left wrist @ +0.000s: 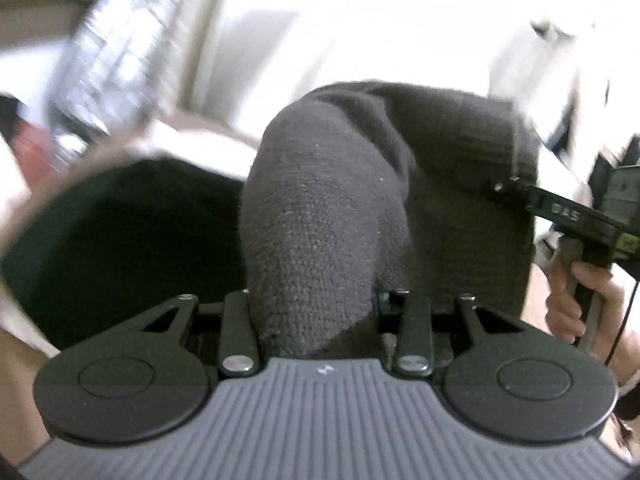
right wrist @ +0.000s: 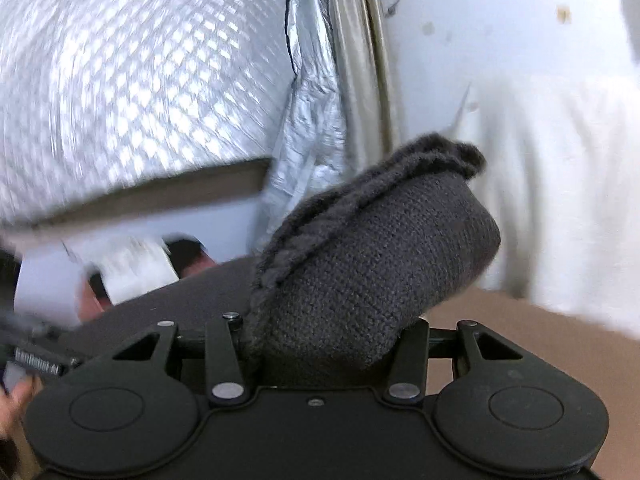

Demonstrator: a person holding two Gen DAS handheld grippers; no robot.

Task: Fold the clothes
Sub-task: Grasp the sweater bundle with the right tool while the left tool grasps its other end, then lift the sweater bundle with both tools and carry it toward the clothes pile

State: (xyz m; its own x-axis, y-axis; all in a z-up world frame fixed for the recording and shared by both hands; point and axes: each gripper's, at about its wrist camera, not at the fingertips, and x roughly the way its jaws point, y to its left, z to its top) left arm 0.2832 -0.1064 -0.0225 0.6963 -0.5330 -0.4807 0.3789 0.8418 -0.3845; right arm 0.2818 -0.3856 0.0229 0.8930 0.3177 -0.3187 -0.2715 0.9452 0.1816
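The dark grey knitted garment [left wrist: 328,216] is pinched in both the left gripper [left wrist: 316,312] and the right gripper [right wrist: 328,340], bulging forward from each. It seems to span sideways between them, though blur hides its hanging length.

Both grippers' fingers buried in dark knit [left wrist: 320,216].

garment [left wrist: 328,216]: dark grey knit, fuzzy, matt | tool housing [right wrist: 316,440]: matt black plastic | insulation sheet [right wrist: 140,80]: shiny quilted foil
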